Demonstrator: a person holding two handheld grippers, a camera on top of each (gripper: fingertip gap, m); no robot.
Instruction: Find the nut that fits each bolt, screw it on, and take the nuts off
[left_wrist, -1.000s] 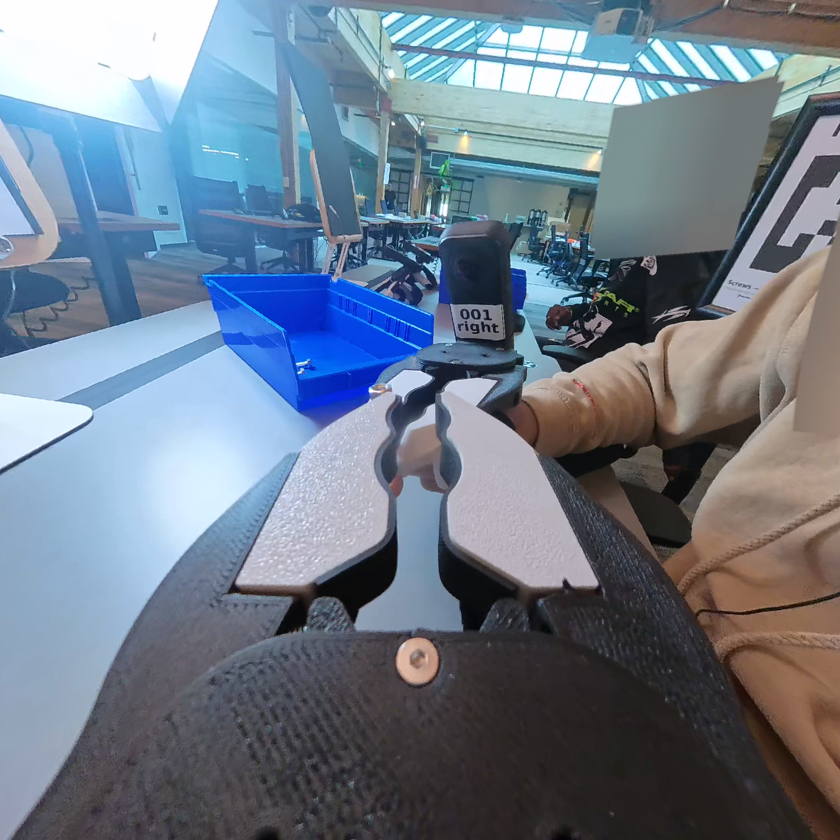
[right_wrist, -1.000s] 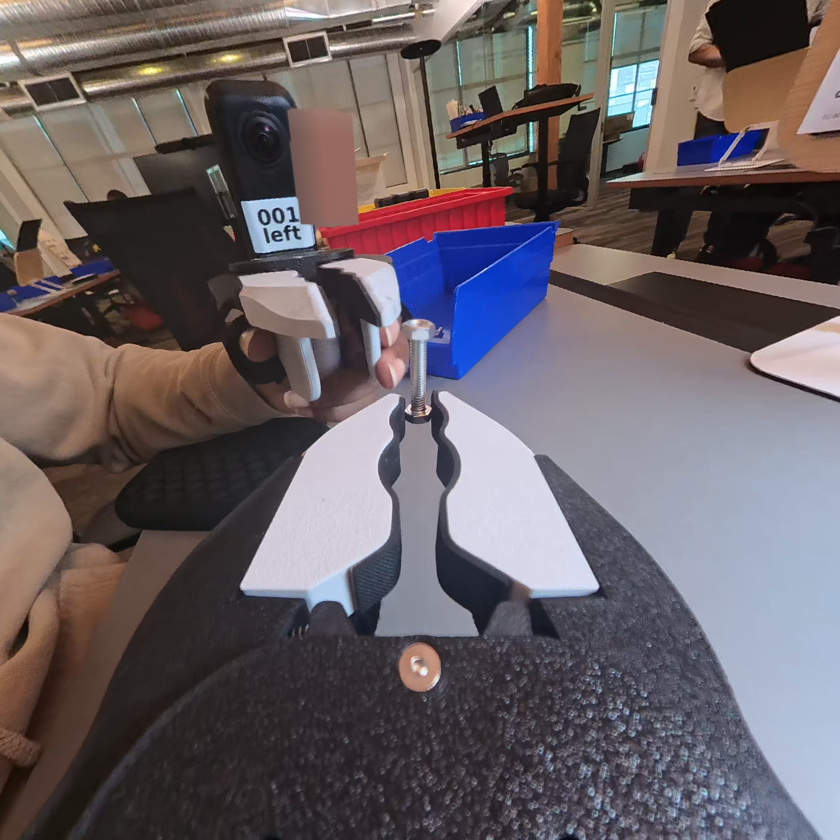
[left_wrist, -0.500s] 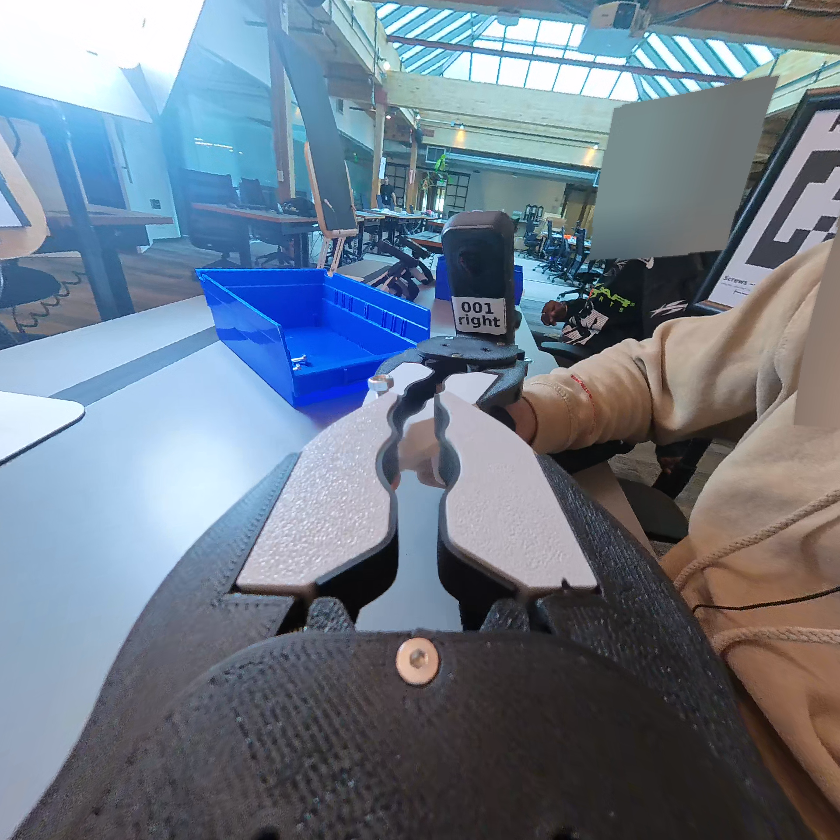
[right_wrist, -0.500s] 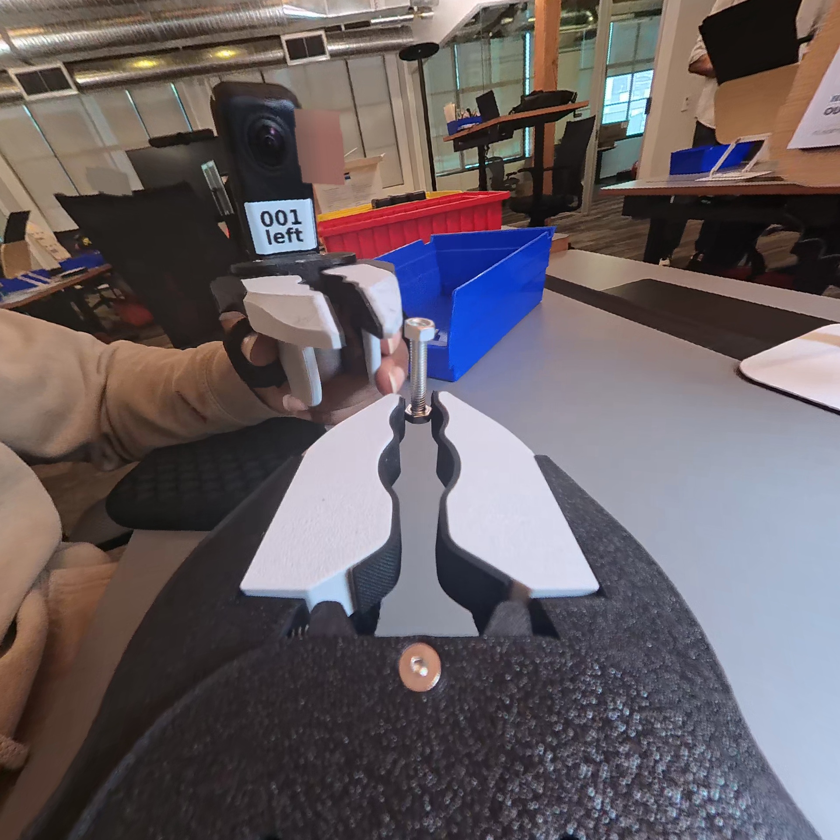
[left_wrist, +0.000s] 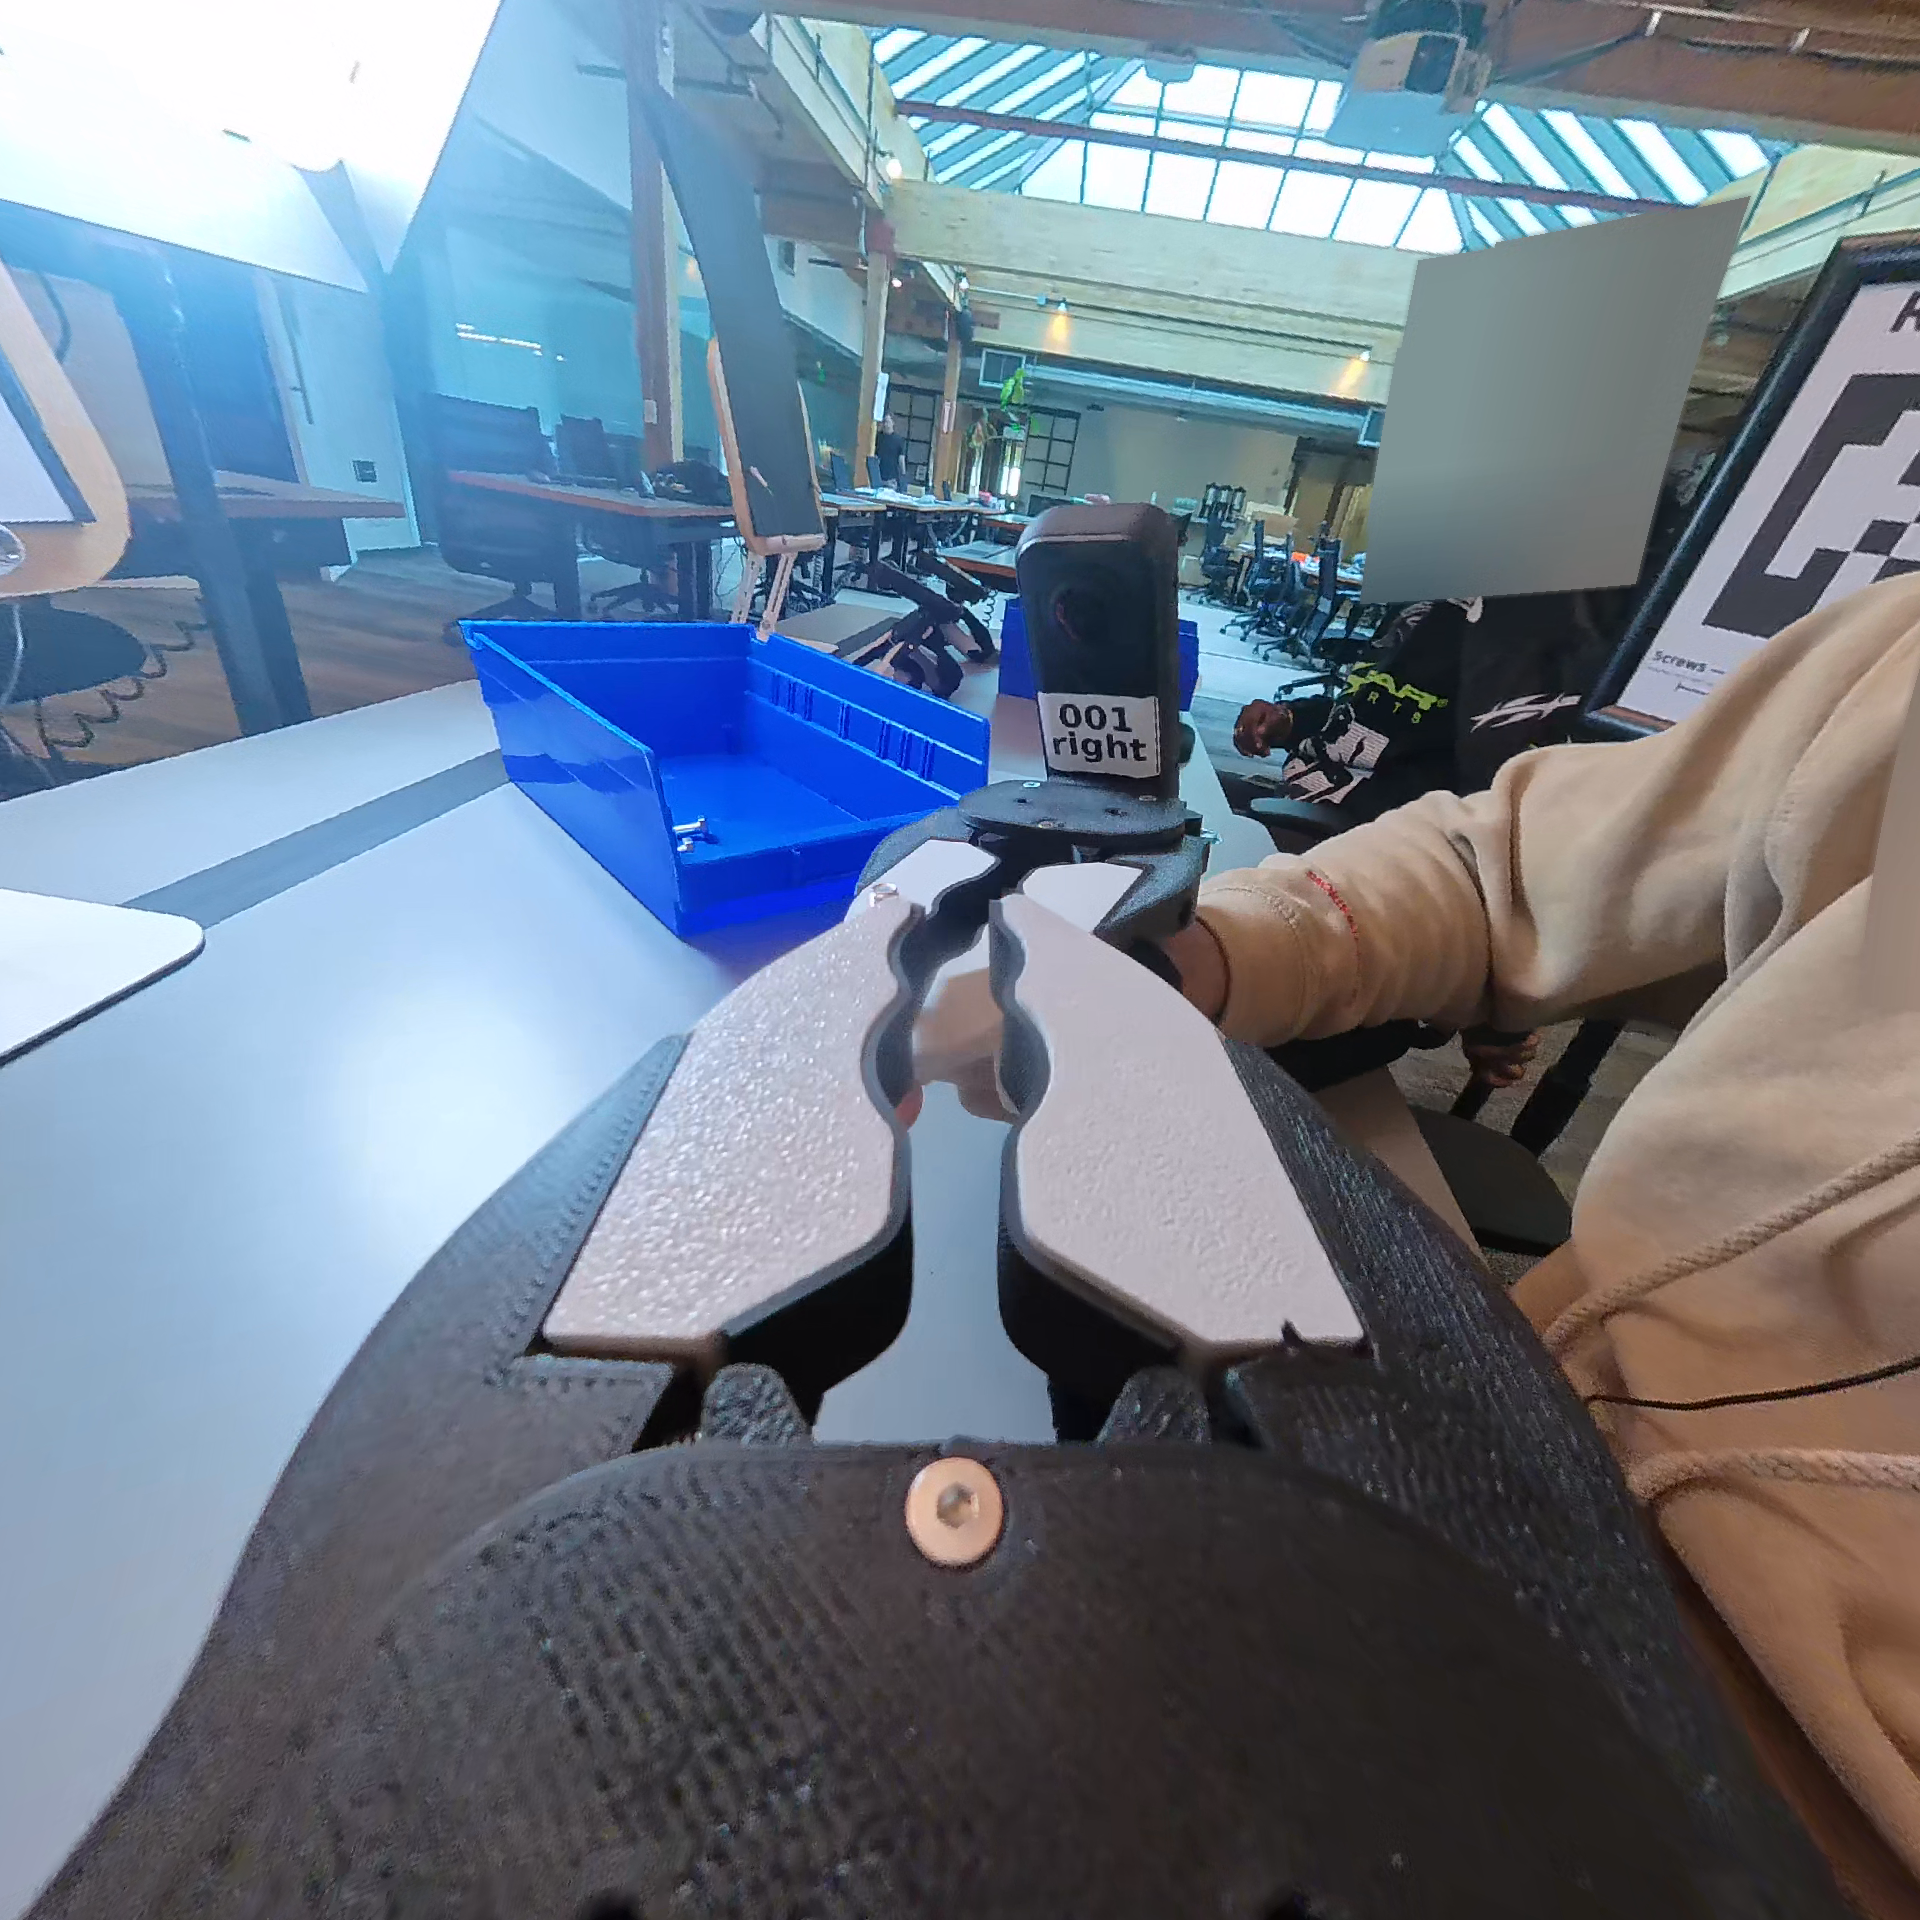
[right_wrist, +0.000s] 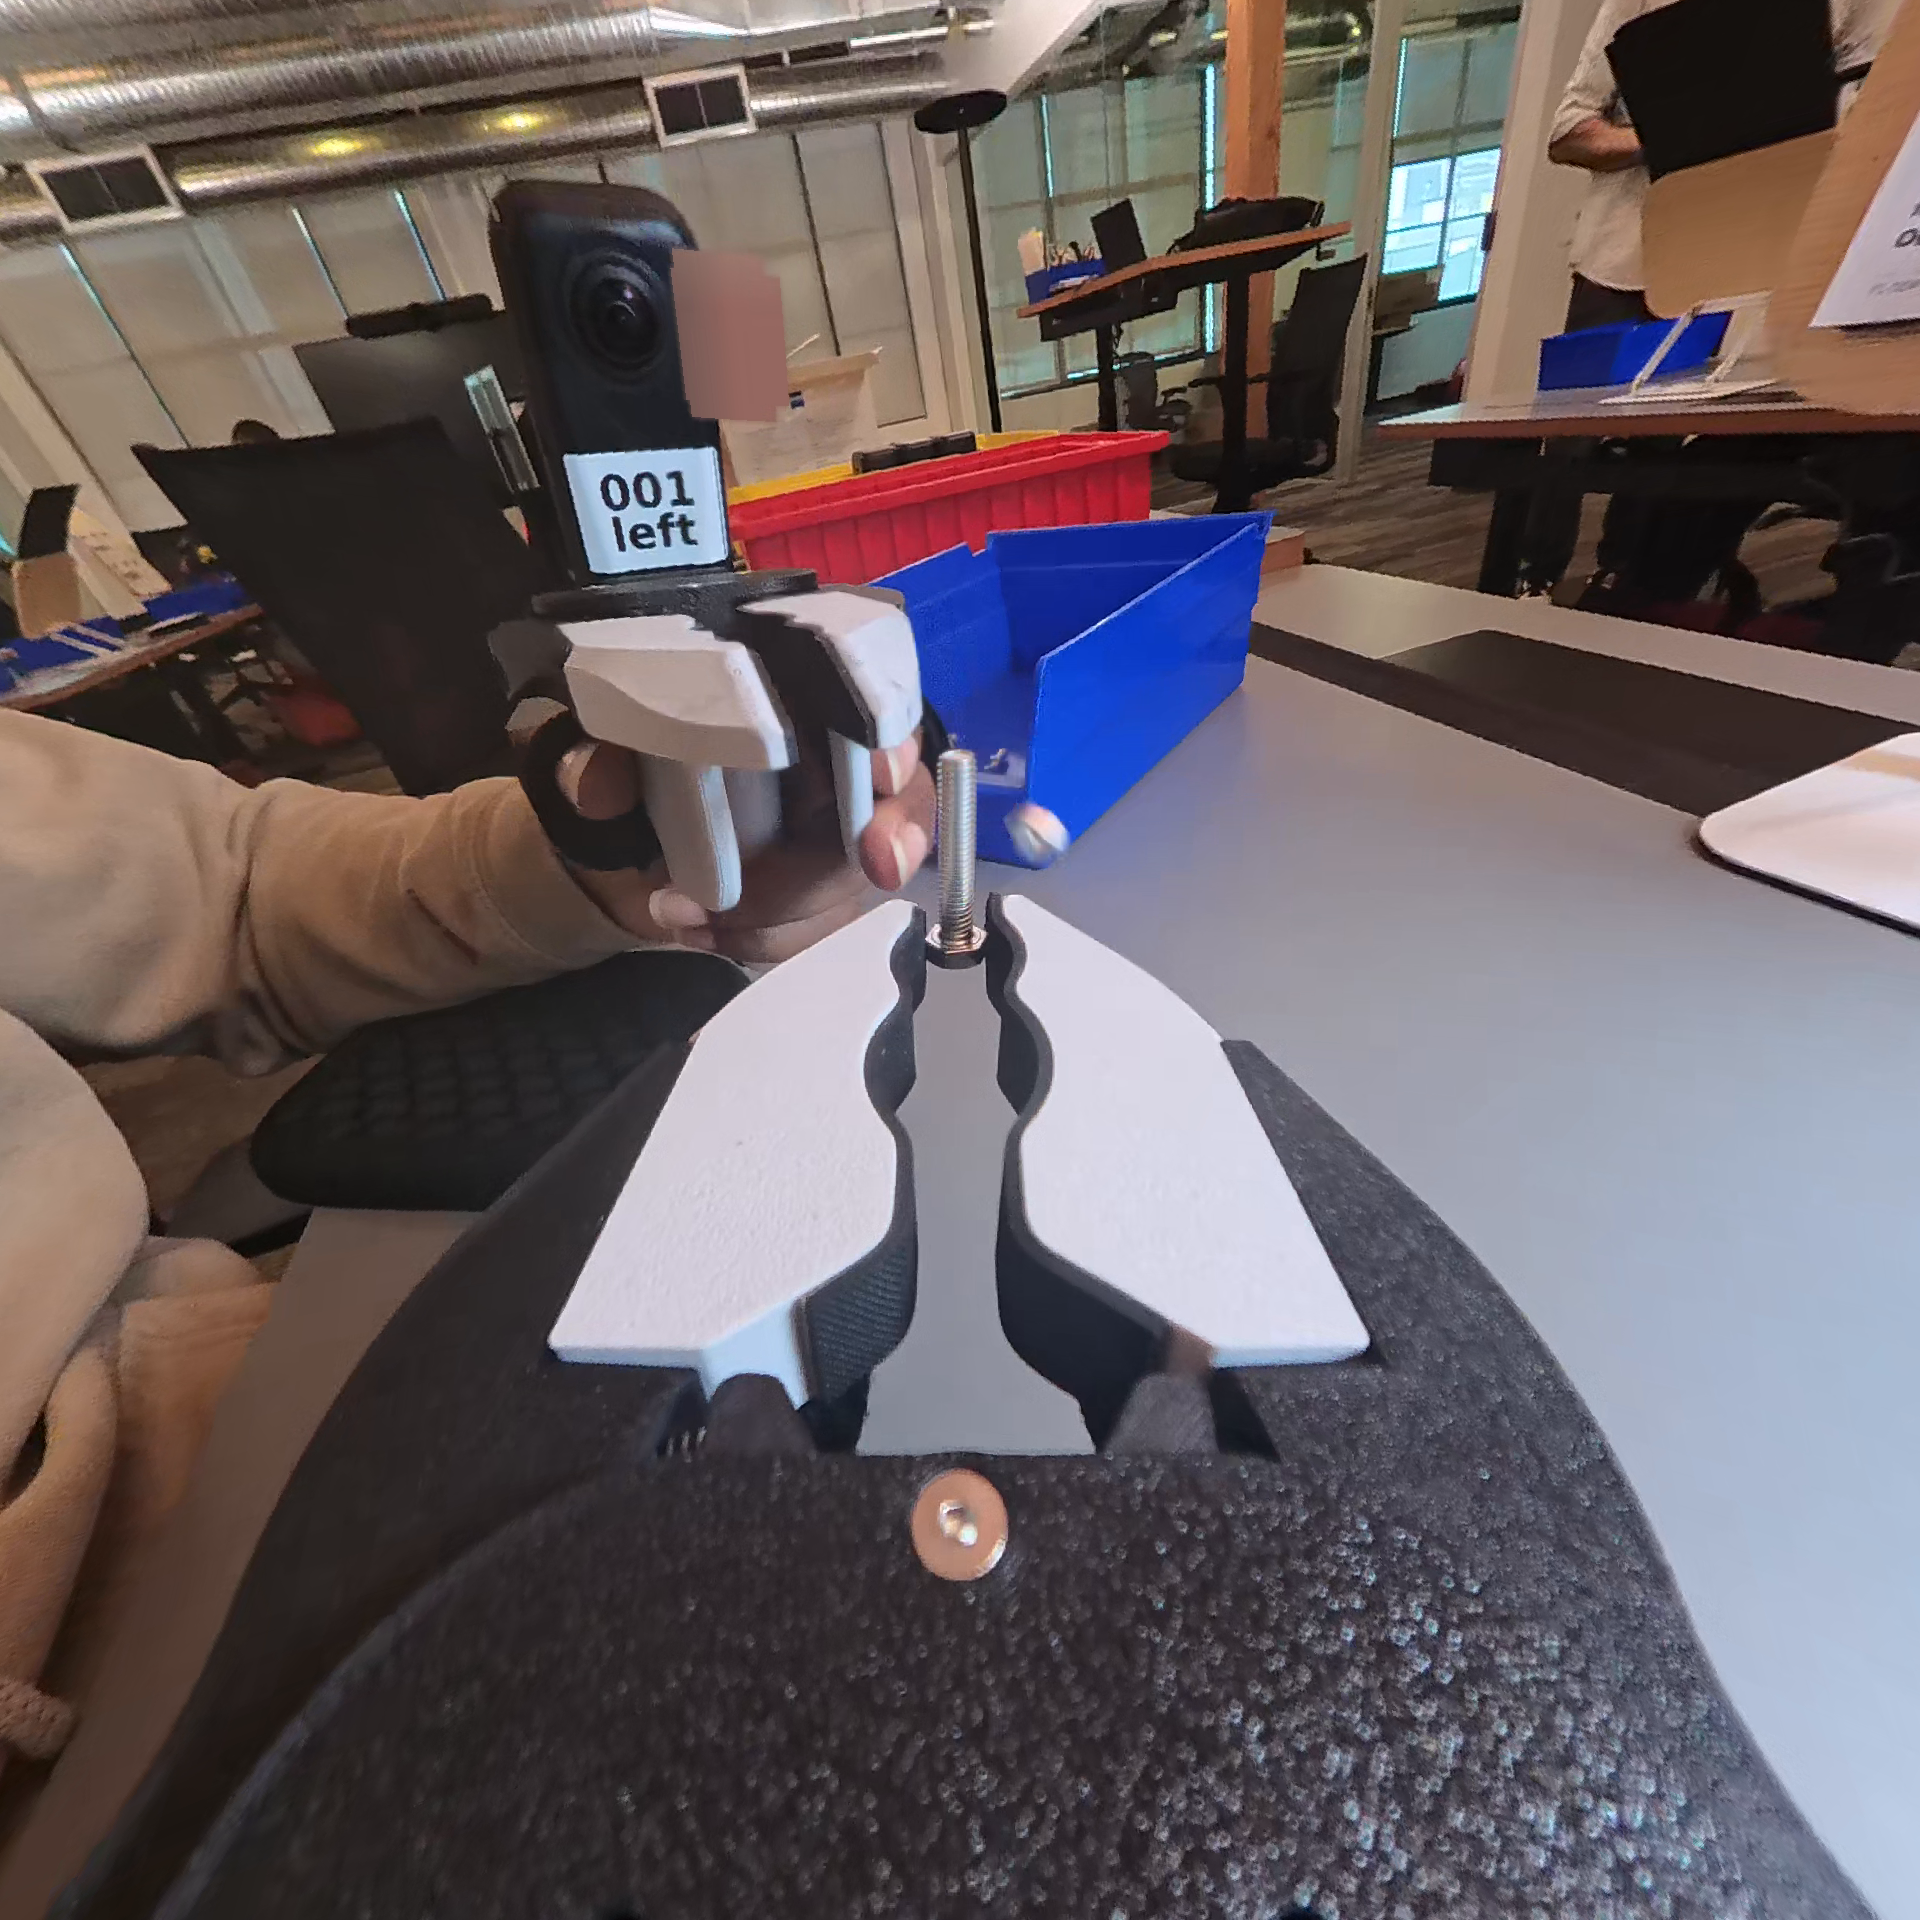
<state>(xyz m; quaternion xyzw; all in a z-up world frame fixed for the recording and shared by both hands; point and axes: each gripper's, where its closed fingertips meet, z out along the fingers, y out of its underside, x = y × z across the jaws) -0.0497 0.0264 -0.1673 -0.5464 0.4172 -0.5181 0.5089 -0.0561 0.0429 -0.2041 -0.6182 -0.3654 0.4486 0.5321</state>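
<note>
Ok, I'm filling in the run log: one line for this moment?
right gripper: shut on upright bolt | left gripper: fingers slightly apart, empty | blurred silvery piece: by blue bin

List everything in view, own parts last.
bolt: one, silver, upright, base pinched in the right gripper's tips
small piece: one, silver, blurred, by the blue bin's front; kind unclear
blue bin: one, blue, on the table beyond the bolt
hardware piece: one, silver, on the blue bin's floor
red bin: one, red, behind the blue bin
white mat: one, white, at the table's far side
table: one, grey
left hand-held gripper: one, black with white fingers, slightly open, nothing between
right hand-held gripper: one, same colours, shut on the bolt
</note>
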